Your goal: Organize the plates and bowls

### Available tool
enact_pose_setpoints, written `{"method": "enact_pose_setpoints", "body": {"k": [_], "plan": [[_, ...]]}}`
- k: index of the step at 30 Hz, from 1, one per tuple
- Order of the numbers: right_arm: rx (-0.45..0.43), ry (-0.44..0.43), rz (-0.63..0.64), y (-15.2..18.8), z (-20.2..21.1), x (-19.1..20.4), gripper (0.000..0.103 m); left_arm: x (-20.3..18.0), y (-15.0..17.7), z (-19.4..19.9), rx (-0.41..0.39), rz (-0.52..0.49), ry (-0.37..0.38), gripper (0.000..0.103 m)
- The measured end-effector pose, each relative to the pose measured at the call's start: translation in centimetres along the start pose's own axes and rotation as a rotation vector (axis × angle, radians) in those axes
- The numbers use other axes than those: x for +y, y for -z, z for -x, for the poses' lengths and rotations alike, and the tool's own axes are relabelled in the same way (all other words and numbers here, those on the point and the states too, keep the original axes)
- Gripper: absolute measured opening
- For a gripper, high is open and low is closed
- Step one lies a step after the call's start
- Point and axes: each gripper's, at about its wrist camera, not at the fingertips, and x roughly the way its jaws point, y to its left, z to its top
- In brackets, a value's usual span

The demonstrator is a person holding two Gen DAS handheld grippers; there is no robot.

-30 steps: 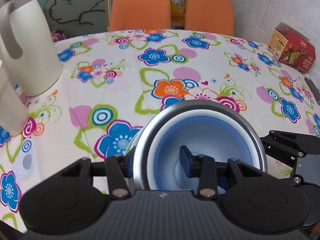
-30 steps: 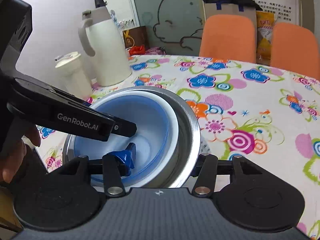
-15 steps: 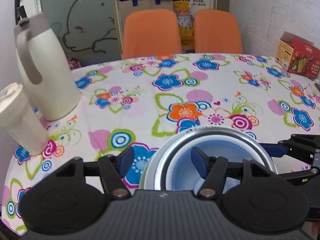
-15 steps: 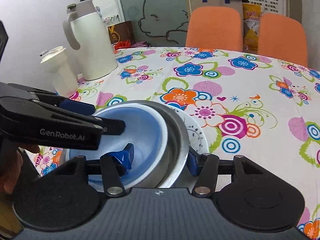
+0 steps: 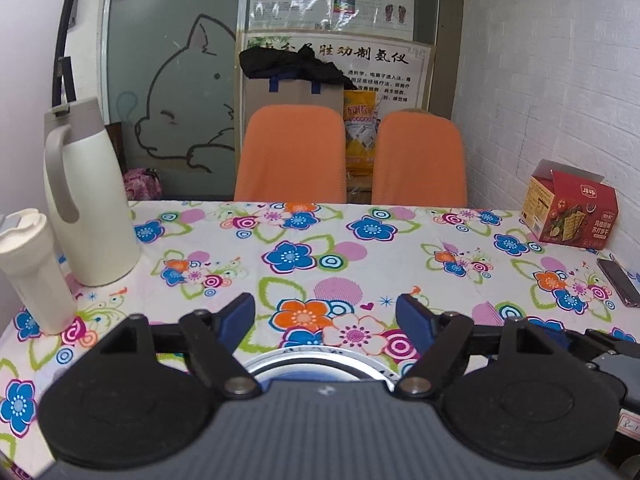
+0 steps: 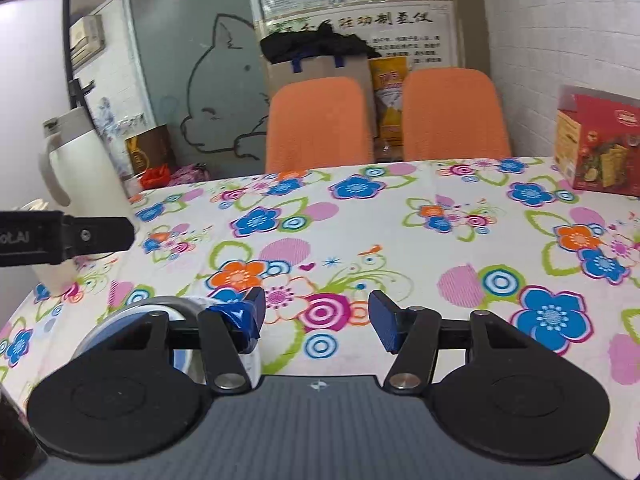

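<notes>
Left wrist: my left gripper points slightly down over the table. The bowls sit just below and behind its fingertips. Jaws wide and opening, nothing between them.

Right wrist: my right gripper tilts down likewise. The bowls lie low left, beside its left finger. Jaws opening, empty.
</notes>
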Motion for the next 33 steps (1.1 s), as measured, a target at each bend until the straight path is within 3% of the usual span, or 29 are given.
{"method": "enact_pose_setpoints", "body": {"k": [6,9,13,22,26,33], "plan": [[-0.078,0.11,0.034,0.9,2.1,-1.5,0.043,-2.8,1.8,1.3,-0.018,-0.003,-0.021,0.079],[-0.102,0.111,-0.001,1.7,3.3,-2.6,0.043,-3.7,3.1,2.0,-0.01,0.004,-0.038,0.079],[-0.077,0.141,-0.033,2.9,4.5,-3.7,0.043,-4.4,4.8,3.3,0.027,-0.002,-0.025,0.079],[-0.071,0.123,-0.118,7.1,8.3,-4.9,0.044,-5.0,10.3,7.1,0.033,-0.034,-0.039,0.079],[-0.072,0.068,-0.148,9.4,9.6,-5.0,0.045,-5.0,12.5,8.2,0.035,-0.04,-0.055,0.079],[-0.079,0.056,-0.135,10.7,12.1,-4.7,0.046,-5.7,14.3,10.5,-0.003,-0.085,-0.109,0.079]]}}
